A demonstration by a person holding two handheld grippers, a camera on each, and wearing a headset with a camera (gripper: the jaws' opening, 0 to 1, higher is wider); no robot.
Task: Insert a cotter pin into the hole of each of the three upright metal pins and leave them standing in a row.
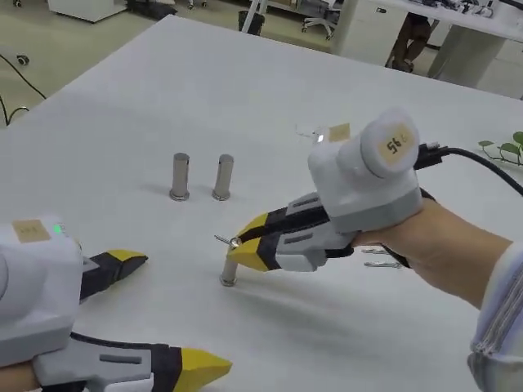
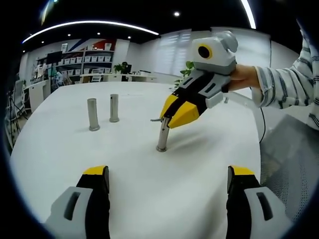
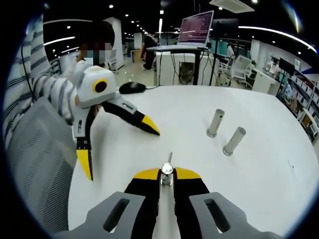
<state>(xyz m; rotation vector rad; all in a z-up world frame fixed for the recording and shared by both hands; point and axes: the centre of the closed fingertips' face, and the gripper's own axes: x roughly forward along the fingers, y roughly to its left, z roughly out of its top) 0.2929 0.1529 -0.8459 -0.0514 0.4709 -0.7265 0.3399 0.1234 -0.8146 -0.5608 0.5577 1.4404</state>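
Worktop (image 1: 245, 98): white and flat, so the pins can stand on it in a row.
Right tongs (image 1: 237, 245): closed on the cotter pin and held low and sideways at the near metal pin's top, so the wire meets the hole squarely.
Left tongs (image 1: 184, 314): jaws wide apart and gripping nothing, at the near left, well apart from the pins.
Far pair: left metal pin (image 1: 180, 175) and right metal pin (image 1: 223, 177) stand upright side by side; no cotter pin is visible in either.
Near metal pin (image 1: 229, 273): nearer than the pair and slightly right of it; it seems to lean a little, probably from the push.
Cotter pin (image 1: 222, 240): its tip pokes out to the left of that pin's top, apparently through the hole.
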